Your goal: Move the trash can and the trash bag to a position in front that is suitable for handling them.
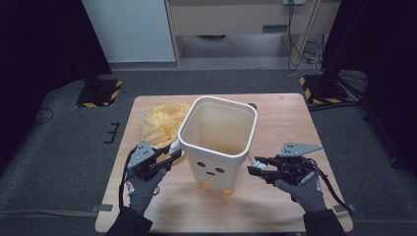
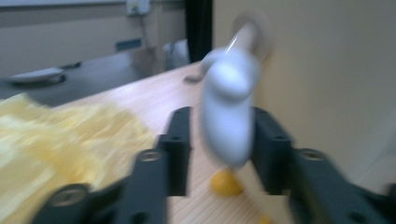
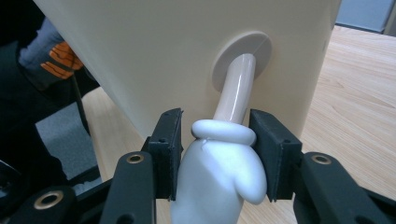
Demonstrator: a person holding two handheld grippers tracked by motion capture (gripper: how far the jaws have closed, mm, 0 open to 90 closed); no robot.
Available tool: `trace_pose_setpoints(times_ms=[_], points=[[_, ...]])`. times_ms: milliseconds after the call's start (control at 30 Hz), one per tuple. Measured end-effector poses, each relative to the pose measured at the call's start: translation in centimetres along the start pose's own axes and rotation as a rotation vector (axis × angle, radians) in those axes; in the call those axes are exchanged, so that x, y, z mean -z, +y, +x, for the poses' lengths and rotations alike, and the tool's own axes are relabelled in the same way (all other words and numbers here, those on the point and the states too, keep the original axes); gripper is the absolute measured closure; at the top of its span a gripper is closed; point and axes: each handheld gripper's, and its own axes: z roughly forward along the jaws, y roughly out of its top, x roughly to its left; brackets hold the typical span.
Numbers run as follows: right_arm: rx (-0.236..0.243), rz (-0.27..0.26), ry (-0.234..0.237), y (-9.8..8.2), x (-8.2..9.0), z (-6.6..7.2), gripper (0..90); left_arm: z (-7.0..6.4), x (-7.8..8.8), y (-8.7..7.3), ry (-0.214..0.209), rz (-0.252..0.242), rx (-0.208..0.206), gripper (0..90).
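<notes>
A cream bin (image 1: 215, 166) with a dotted face, yellow feet (image 1: 226, 191) and two stick arms stands open-topped in the middle of the table. My left gripper (image 1: 171, 154) is at the bin's left side. In the blurred left gripper view its jaws sit around the arm's white glove hand (image 2: 229, 112), with a thin gap on one side. My right gripper (image 1: 253, 170) is at the bin's right side. The right gripper view has both pads pressed on the other white hand (image 3: 219, 172), whose arm (image 3: 236, 88) enters a round socket in the bin wall (image 3: 163, 56).
A crumpled yellow plastic bag (image 1: 162, 120) lies on the wooden table (image 1: 285, 118) behind and left of the bin, close to my left gripper (image 2: 223, 140). Grey floor surrounds the table, with stand bases with striped tape at both far corners.
</notes>
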Motion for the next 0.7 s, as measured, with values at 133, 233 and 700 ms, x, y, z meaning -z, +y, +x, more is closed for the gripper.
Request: trace_pose_setpoints(times_ms=[133,233,700], points=[[0.019,-0.026,-0.013,0.0,0.3,0.0,54.6,0.2,1.9,-1.0,0.053,0.032,-0.067,49.7],[0.014,-0.074,-0.037,0.4,1.1,-0.1,51.8,0.6,2.8,-2.0,0.1,0.072,-0.061,46.9],[-0.069,-0.214,-0.3,-1.4,3.3,-3.4,43.8,4.9,-0.7,-4.1,0.216,0.154,-0.048,39.7]])
